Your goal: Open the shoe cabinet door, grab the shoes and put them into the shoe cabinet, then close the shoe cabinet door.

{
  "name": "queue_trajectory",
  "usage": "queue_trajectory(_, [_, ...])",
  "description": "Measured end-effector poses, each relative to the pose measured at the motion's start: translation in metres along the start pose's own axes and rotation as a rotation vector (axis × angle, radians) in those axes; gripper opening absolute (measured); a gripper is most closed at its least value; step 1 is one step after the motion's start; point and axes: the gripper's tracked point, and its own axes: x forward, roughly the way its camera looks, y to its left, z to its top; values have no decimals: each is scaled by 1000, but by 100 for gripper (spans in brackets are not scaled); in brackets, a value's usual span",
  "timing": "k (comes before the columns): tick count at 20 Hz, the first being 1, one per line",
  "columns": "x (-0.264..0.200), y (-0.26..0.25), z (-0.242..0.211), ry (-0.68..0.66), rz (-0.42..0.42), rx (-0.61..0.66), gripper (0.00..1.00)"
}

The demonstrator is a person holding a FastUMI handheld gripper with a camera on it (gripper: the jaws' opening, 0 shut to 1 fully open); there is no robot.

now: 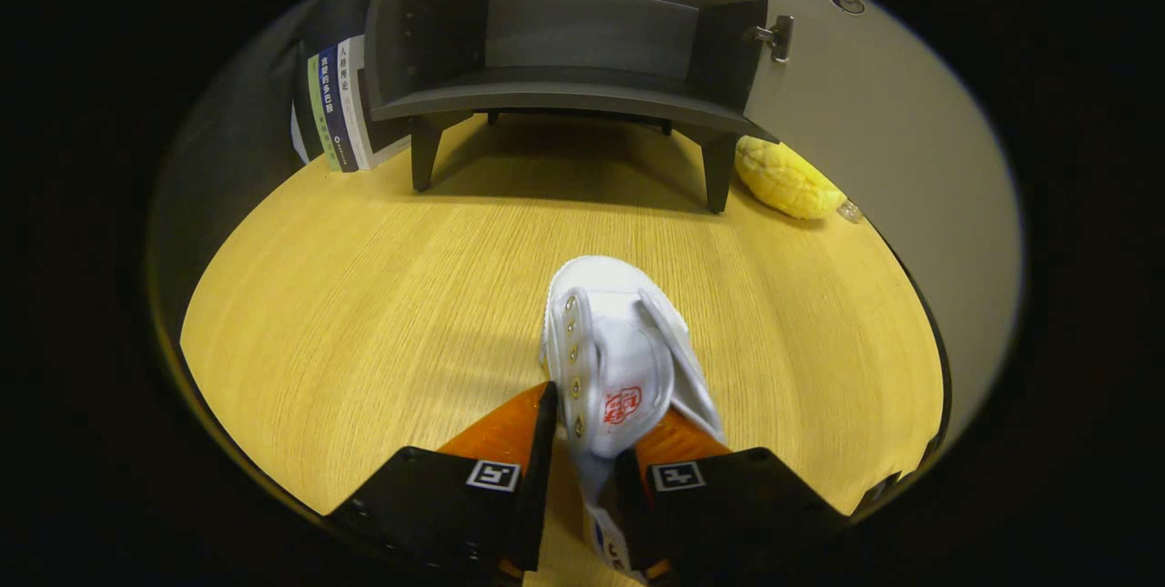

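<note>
A white canvas shoe (608, 350) with a red stamp on its tongue sits between my fingers, its toe pointing away toward the cabinet. My gripper (596, 419) is shut on the shoe, one finger pressing each side near the heel. Beyond it, across the wooden table (364, 296), stands the dark grey shoe cabinet (573, 50) on short legs. Its interior is exposed and bare, and its light grey door (874, 150) is swung wide open to the right, hinge (775, 36) showing at the opening's edge.
Several books (335, 105) stand upright against the cabinet's left side. A yellow plush object (787, 177) lies on the table by the cabinet's right leg, under the open door. Bare wood lies between the shoe and the cabinet.
</note>
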Motion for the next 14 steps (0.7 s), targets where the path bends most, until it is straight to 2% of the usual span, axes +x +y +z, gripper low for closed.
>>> queue_trajectory(1, [1, 5, 1, -8, 18, -12, 38])
queue_trajectory(2, [3, 7, 1, -8, 35, -30, 36])
queue_trajectory(3, [4, 8, 3, -8, 46, -41, 21])
queue_trajectory(4, [3, 10, 3, -2, 69, -37, 19])
queue_trajectory(5, [1, 12, 3, 4, 83, -29, 11])
queue_trajectory(8, [3, 12, 5, 5, 101, -25, 3])
queue_trajectory(14, [-21, 12, 28, -55, 111, -13, 2])
